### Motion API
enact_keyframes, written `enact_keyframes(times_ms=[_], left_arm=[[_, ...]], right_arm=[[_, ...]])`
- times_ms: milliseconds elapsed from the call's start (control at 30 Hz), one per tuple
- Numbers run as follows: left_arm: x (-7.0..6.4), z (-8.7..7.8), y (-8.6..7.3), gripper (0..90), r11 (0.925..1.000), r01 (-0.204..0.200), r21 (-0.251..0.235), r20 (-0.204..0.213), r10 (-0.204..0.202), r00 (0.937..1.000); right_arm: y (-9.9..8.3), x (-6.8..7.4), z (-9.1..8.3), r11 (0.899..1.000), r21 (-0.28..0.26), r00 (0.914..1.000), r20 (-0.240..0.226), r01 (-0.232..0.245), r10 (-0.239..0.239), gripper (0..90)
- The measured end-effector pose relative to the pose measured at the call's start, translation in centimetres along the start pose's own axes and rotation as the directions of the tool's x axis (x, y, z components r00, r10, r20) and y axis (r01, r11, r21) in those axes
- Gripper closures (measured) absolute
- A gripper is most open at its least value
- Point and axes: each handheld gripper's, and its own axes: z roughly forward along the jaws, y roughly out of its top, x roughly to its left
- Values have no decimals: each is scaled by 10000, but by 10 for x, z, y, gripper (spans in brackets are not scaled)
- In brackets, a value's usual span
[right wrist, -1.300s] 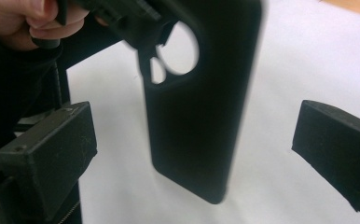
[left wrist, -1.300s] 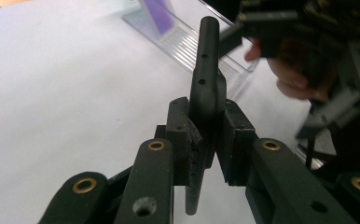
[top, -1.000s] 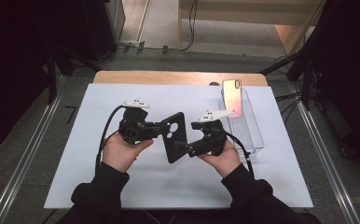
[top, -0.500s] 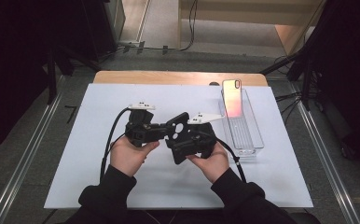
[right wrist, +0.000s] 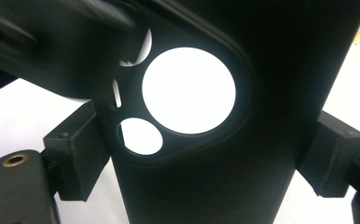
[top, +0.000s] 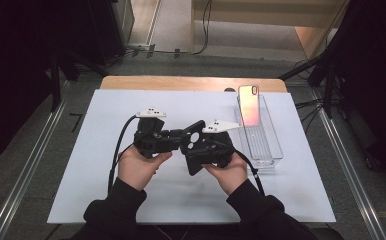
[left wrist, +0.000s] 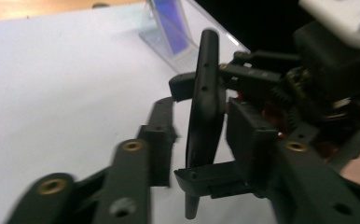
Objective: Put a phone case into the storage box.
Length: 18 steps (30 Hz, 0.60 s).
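Note:
A black phone case [top: 196, 131] with a camera cutout hangs above the white mat between both hands. My right gripper [right wrist: 206, 154] is shut on it, one pad [right wrist: 78, 154] on each long side of the case [right wrist: 201, 186]. In the left gripper view the case [left wrist: 206, 107] stands edge-on between my left gripper's [left wrist: 205, 133] jaws. That gripper is open, with a gap between its left pad [left wrist: 162, 135] and the case. In the high view the left gripper [top: 178, 137] meets the right gripper [top: 196, 152] at mid-table.
A phone [top: 249, 105] with a pinkish screen leans upright at the far end of a clear tray [top: 268, 150] to the right of my hands. The white mat [top: 106, 130] covers the wooden table [top: 181, 82]. Cables trail from both grippers.
The right hand has moved left with the case, closing in on the left gripper. The case now sits between the left gripper's jaws.

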Motion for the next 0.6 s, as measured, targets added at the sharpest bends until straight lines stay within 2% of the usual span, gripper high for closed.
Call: enact_keyframes(times_ms=[100,167,267,333,433,467,600], left_arm=[[0,-8,3,517,9999,-115,-67,-29,115,9999],[2,-12,2,456,9996,-218,-187,102,219,9997],[8,-14,0,407,9994,-326,66,443,323,9985],[12,-15,-3,383,9985,-513,174,465,504,9976],[16,-16,-8,379,9947,-969,347,519,950,9941],[17,-17,-10,360,9932,-1091,403,663,1063,9921],[24,-17,-20,343,9914,-1165,595,1129,1093,9876]], right_arm=[[-1,-6,1,9999,106,9999,70,-84,83,127],[0,-10,0,9998,140,9998,116,-137,136,127],[1,-20,-6,9997,104,9998,39,-212,211,127],[3,-25,-11,9996,40,9996,33,-288,288,127],[8,-36,-20,9993,5,9991,-202,-378,378,127],[9,-39,-24,9993,-5,9990,-227,-380,380,126],[17,-50,-38,9995,-109,9974,-664,-282,274,126]])
